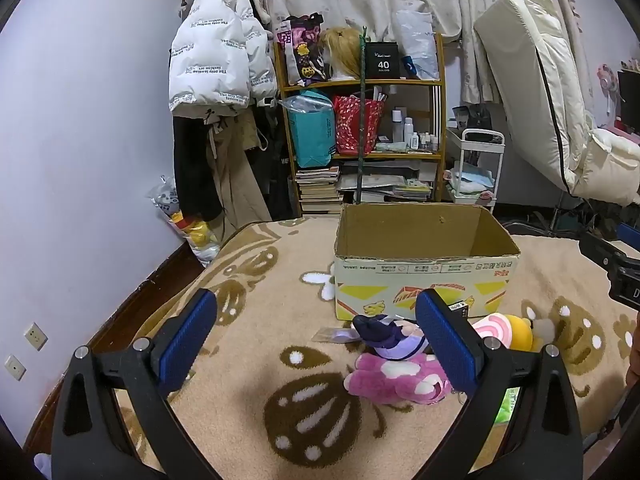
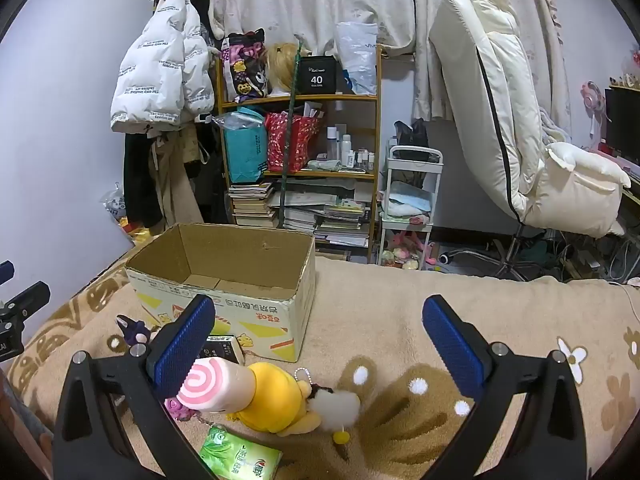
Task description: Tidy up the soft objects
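Soft toys lie on the beige patterned blanket just in front of the open cardboard box: a pink plush, a purple-and-navy doll above it, and a yellow plush with a pink swirl roll. A green tissue pack lies nearby. The left tool and right tool both hover released, holding nothing.

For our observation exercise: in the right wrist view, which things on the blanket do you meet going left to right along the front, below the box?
Pink swirl plush → yellow plush → grey fluffy pom-pom.
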Action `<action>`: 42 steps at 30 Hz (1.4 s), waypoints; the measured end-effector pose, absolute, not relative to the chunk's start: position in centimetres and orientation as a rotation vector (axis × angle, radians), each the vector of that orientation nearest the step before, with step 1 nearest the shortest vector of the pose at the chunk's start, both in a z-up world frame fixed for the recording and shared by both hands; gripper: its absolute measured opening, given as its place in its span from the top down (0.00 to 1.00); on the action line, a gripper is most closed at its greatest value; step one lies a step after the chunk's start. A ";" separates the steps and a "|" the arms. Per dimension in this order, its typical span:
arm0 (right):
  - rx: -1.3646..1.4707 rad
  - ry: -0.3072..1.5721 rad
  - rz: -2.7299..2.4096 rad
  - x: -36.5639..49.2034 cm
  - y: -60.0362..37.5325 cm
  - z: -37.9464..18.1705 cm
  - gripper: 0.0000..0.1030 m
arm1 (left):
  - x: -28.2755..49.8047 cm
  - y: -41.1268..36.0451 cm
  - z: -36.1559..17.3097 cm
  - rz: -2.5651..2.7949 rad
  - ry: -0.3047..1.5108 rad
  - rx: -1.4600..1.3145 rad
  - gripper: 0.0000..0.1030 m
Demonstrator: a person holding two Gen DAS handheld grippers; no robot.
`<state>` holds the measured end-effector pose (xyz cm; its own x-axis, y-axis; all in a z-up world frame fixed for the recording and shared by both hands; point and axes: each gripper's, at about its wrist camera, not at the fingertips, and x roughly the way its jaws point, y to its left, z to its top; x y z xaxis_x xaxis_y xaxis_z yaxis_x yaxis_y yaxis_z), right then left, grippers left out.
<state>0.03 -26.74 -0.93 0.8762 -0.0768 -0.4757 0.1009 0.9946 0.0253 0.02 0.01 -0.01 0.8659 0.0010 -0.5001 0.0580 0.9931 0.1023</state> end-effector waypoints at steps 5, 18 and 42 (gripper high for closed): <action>0.051 0.497 -0.092 0.0 -26.7 -0.9 0.00 | 0.0 0.0 0.0 -0.028 0.521 0.121 0.04; 0.049 0.496 -0.093 0.0 -26.7 -0.9 0.00 | 0.0 -0.1 0.0 -0.029 0.521 0.122 0.04; 0.051 0.496 -0.093 0.1 -26.7 -1.0 0.00 | -0.1 -0.1 0.0 -0.031 0.519 0.120 0.04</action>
<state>0.10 -26.74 -1.01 0.8752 -0.0765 -0.4777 0.1014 0.9945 0.0266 -0.06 -0.12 0.00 0.8681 0.0010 -0.4965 0.0599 0.9925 0.1066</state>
